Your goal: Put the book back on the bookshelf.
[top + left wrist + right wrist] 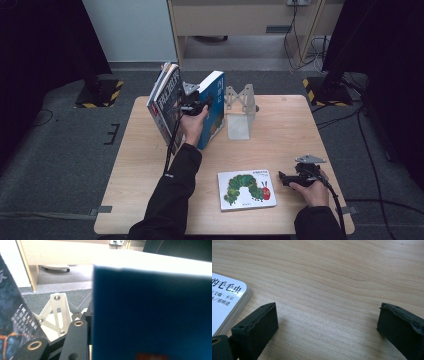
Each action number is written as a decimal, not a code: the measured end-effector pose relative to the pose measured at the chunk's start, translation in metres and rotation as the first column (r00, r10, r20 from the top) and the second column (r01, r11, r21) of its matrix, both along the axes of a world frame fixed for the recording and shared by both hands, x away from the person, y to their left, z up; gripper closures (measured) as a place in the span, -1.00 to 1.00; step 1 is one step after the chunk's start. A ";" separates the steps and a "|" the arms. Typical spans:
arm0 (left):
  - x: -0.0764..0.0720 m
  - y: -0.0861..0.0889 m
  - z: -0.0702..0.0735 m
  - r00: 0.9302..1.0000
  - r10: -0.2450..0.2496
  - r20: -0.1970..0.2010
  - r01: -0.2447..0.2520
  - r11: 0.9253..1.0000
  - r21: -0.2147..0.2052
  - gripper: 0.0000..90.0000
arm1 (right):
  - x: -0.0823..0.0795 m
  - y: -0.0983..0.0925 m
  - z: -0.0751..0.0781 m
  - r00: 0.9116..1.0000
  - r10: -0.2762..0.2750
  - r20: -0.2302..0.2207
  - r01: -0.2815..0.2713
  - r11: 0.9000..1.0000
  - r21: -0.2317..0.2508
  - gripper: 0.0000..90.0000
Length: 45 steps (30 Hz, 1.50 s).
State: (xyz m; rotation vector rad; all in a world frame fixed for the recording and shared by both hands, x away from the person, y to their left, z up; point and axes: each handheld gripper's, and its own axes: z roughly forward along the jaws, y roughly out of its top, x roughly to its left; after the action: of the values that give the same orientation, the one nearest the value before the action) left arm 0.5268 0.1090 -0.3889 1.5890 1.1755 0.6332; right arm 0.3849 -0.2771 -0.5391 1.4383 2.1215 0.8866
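- Wooden counter (150, 165): near its far edge, our left gripper (196, 106) fingers grasp the upright blue book (214, 107).
- Right gripper (289, 178) rests released.
- Tilted, the blue book may topple onto the leaning books (165, 100).

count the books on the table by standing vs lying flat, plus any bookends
Standing books: 3 (two dark books leaning at the left, blue book)
Flat books: 1 (caterpillar book)
Bookends: 1 (white bookend)
Total: 5

Caterpillar bk (246, 189) (flat), bookend (240, 111).
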 end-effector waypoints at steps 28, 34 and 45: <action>-0.043 0.005 -0.012 0.999 -0.004 0.041 0.002 0.999 0.038 0.27 | 0.000 0.000 0.000 1.000 0.000 0.000 0.000 1.000 0.000 -0.93; -0.041 -0.002 -0.011 0.999 0.028 0.041 -0.029 0.999 0.038 0.29 | 0.000 0.000 0.000 1.000 0.001 0.001 -0.001 1.000 -0.001 -0.93; -0.036 -0.012 -0.014 0.998 0.021 0.067 -0.023 0.999 0.034 0.27 | 0.000 0.000 0.000 1.000 0.000 -0.001 0.000 1.000 0.001 -0.93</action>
State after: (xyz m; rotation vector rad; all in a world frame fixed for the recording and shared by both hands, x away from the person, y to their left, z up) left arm 0.4907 0.0966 -0.4033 1.5739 1.1394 0.7188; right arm 0.3850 -0.2769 -0.5391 1.4400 2.1218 0.8872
